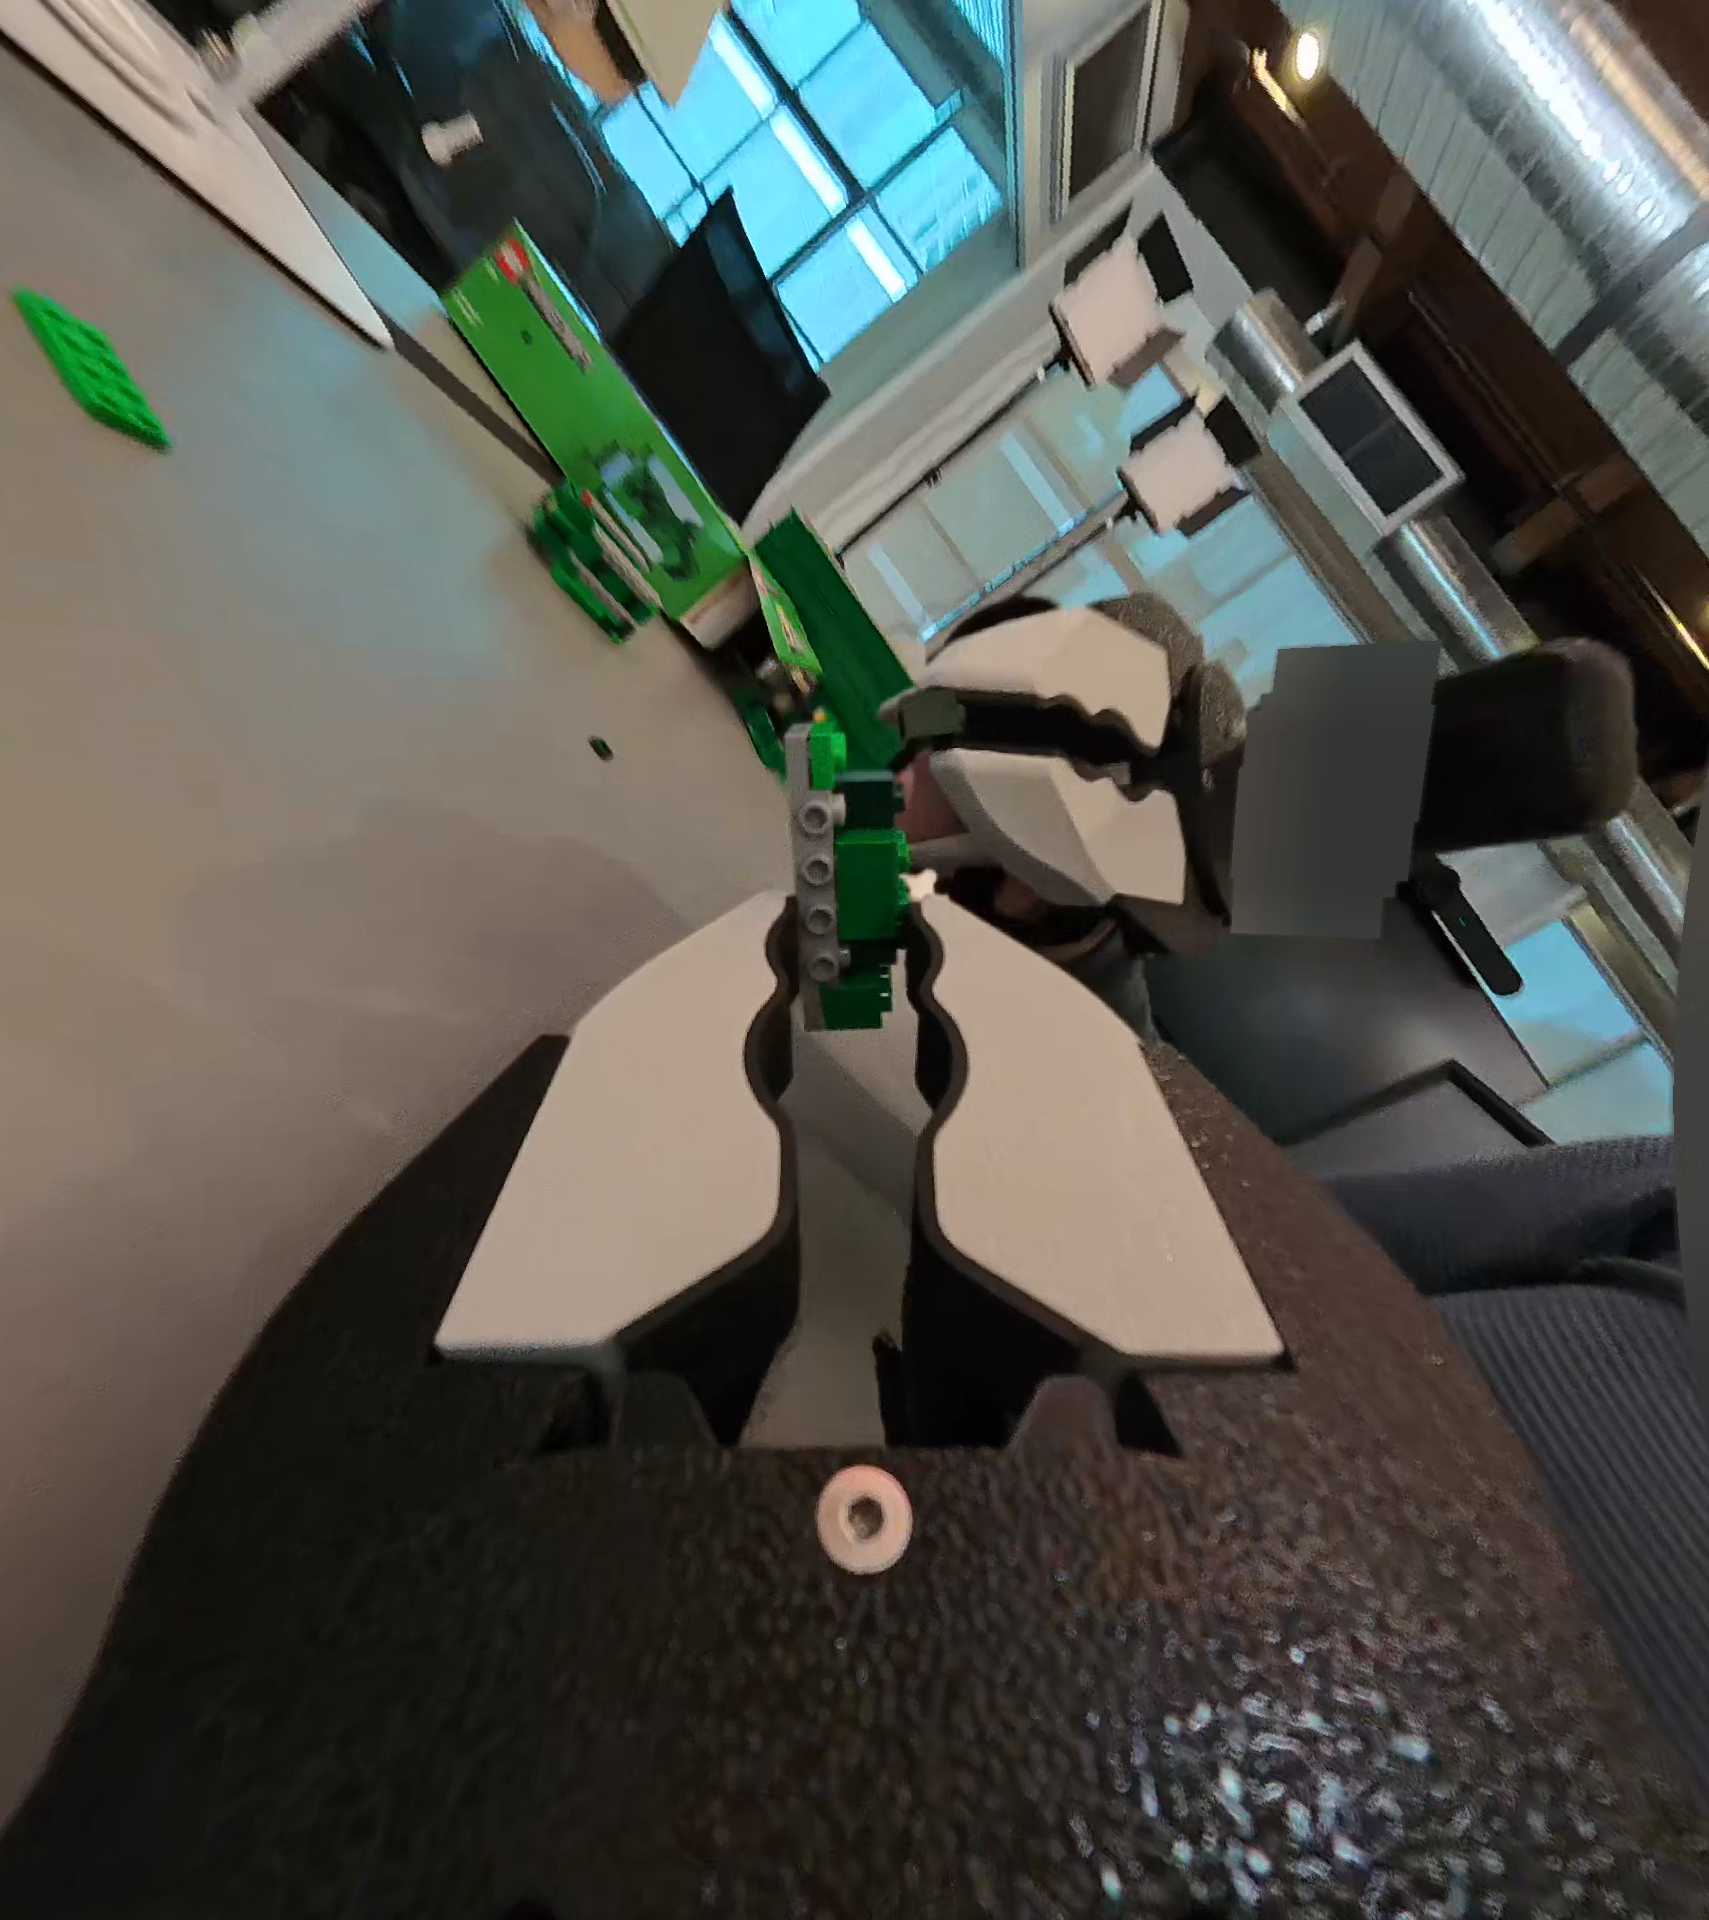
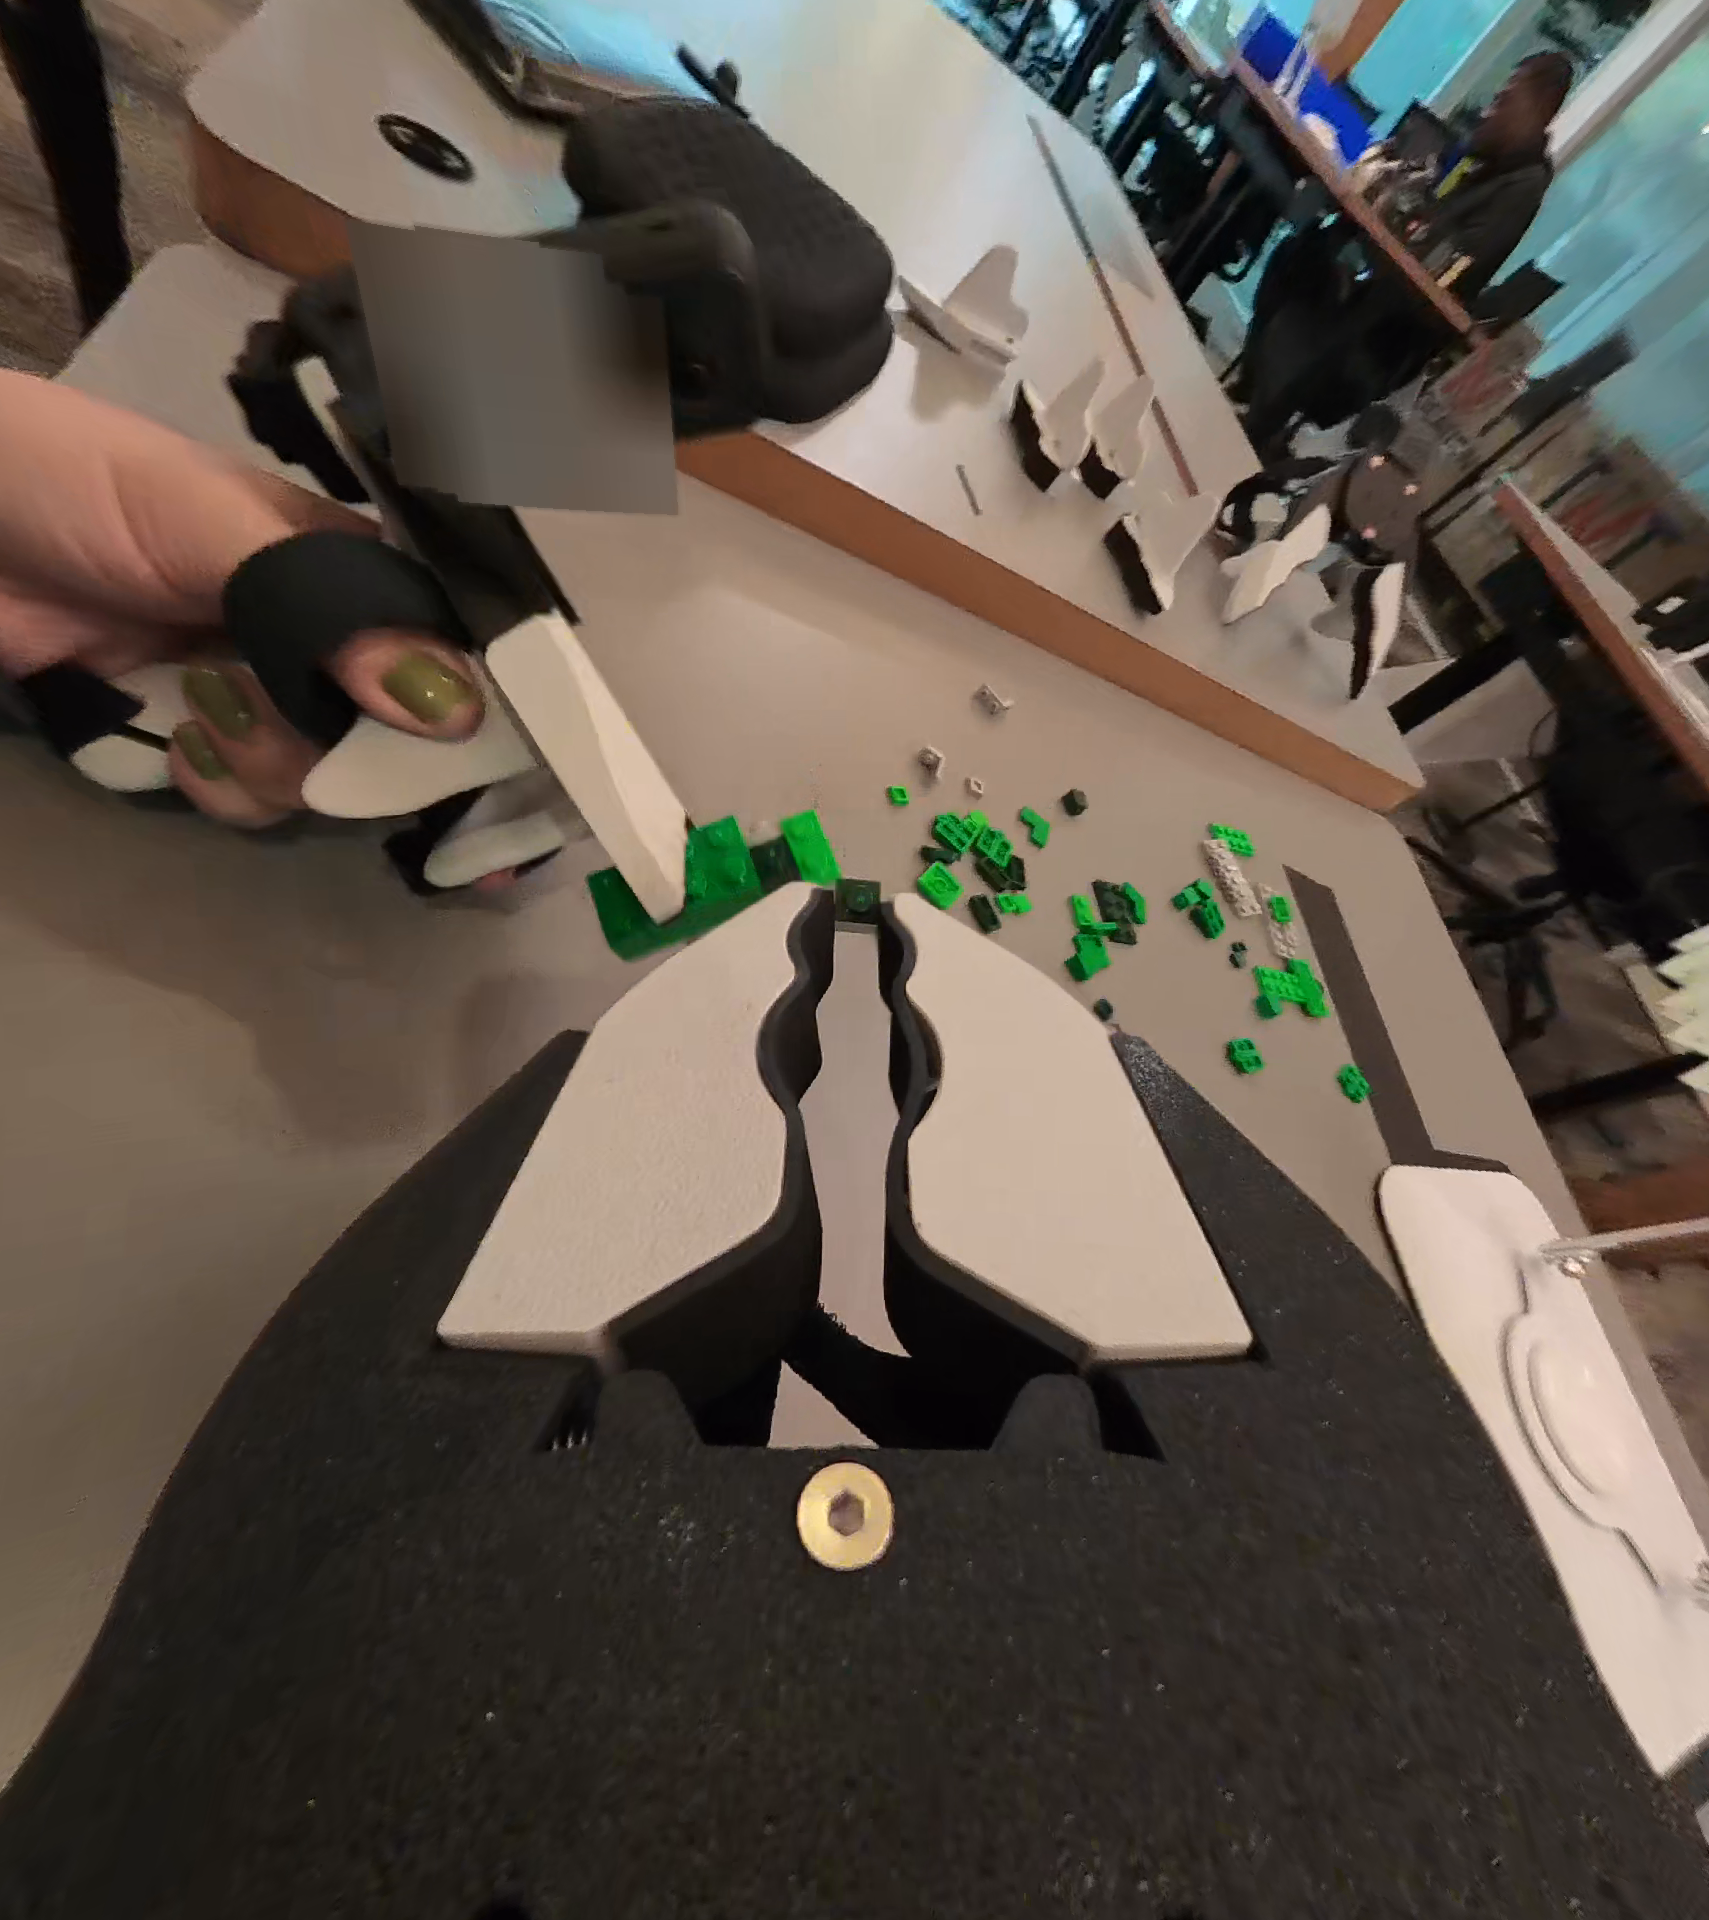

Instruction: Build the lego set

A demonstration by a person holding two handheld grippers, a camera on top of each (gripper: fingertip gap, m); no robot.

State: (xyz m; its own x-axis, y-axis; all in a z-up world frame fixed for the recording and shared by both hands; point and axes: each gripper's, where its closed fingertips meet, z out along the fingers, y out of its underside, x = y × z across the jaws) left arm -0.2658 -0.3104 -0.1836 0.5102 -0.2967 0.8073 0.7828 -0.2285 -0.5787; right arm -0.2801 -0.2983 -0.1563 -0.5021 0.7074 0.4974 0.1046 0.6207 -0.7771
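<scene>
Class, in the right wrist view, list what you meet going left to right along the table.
Hand → green lego assembly → small dark green piece in the right claw → scattered green bricks → white tray.

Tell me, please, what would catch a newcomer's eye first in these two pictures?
Most striking is the green and grey lego assembly clamped in the left gripper, held up in front of the camera. Close by, the right gripper pinches a small dark green piece at its fingertips, right beside that assembly. Beyond it, loose green and white bricks lie scattered over the grey table.
</scene>
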